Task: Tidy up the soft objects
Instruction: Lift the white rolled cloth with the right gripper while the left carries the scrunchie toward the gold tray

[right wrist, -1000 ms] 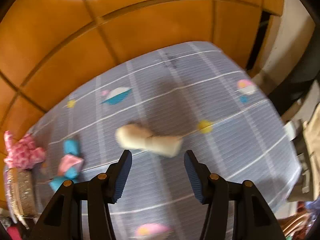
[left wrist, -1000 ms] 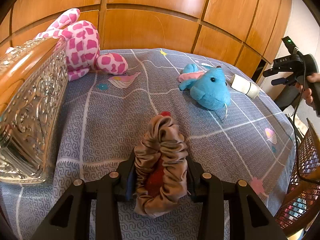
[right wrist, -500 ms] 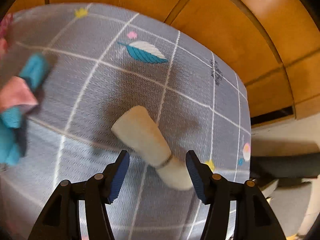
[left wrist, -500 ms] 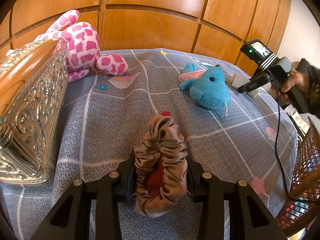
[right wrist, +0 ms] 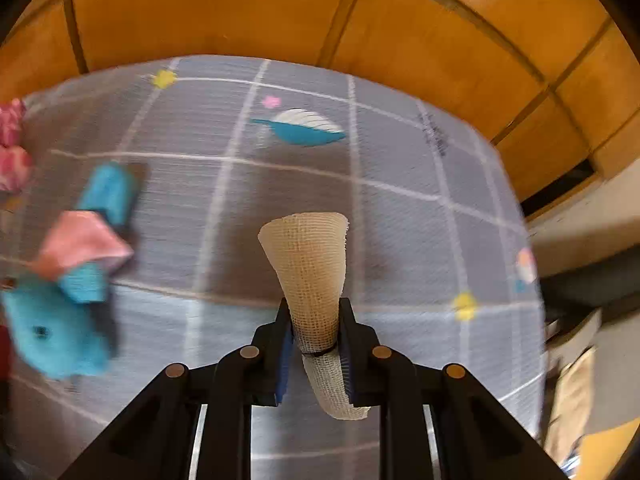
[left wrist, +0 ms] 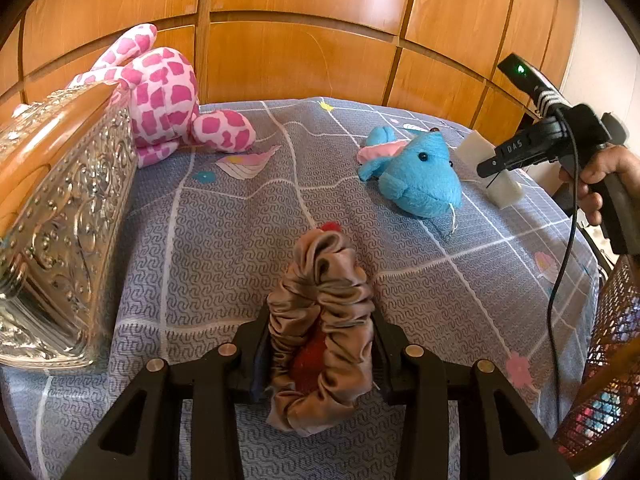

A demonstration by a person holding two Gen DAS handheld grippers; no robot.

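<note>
Left wrist: left claw [left wrist: 320, 344] clamps ruffled satin scrunchie [left wrist: 320, 320]; right claw [right wrist: 316, 332] pinches mesh gauze roll [right wrist: 316, 272].

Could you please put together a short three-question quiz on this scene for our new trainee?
1. True or false: the left gripper is shut on a satin scrunchie.
2. What does the right gripper hold? A) the blue plush toy B) a cream mesh roll C) nothing
3. Fill in: the pink spotted plush lies beside the embossed silver ____.

Key:
1. True; both pads press its sides.
2. B; the jaws pinch the roll near its black band.
3. box.
</note>
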